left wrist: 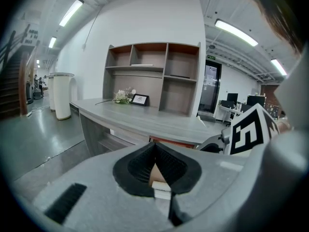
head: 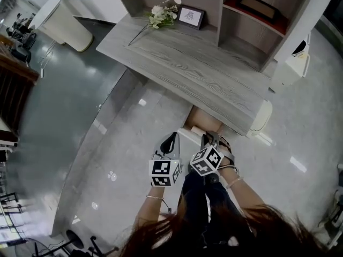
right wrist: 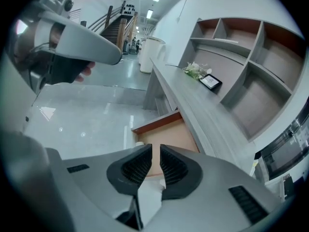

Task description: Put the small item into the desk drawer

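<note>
- The drawer stands open, and a small pale item seems to lie inside, so placing looks done.
- The right gripper is narrow and empty.
- The left gripper is closed at its tips.

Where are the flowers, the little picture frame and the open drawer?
flowers [head: 161,16], head view, white blooms.
picture frame [head: 191,17], head view, its middle.
drawer [right wrist: 169,140], right gripper view, bare wooden bottom.

Grey polished floor; white wall far; open shelf unit on wood-grain desk; ceiling strip lts; stairs far L.
</note>
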A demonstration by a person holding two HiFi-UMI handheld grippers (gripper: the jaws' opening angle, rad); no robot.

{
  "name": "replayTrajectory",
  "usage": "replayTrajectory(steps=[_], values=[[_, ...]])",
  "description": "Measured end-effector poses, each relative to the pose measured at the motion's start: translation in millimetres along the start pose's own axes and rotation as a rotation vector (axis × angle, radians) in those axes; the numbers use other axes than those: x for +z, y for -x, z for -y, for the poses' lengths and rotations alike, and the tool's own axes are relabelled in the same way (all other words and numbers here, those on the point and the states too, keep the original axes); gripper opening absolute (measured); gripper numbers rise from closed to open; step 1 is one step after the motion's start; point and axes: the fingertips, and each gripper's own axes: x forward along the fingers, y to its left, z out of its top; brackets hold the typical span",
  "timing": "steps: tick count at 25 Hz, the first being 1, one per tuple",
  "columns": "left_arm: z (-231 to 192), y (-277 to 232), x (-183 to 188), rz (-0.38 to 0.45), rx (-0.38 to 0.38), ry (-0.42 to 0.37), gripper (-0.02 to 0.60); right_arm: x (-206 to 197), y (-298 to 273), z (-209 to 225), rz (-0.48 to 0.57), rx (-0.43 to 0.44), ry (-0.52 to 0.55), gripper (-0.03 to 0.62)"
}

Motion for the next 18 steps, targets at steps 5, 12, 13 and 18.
replayTrajectory(steps=[5,12,13,18], values=[[9.1,17.3,14.6,0.006,0.023,0.008,0.015,1.3,23.7,6.3,0.021,-0.001,-0.069,0.035],[24.0,40.7,33.8,0.020,0.048,0.007,0.015,8.0,61.0,14.3,0.067,-0.017,-0.123,0.028],[26.8,42.8,37.2,0.023,0.047,0.004,0.015,9.8,65.7,16.3,0.075,-0.020,-0.127,0.026],[39.6,51.2,55.1,0.045,0.042,-0.014,0.015,17.4,88.5,28.7,0.130,-0.023,-0.176,0.020]])
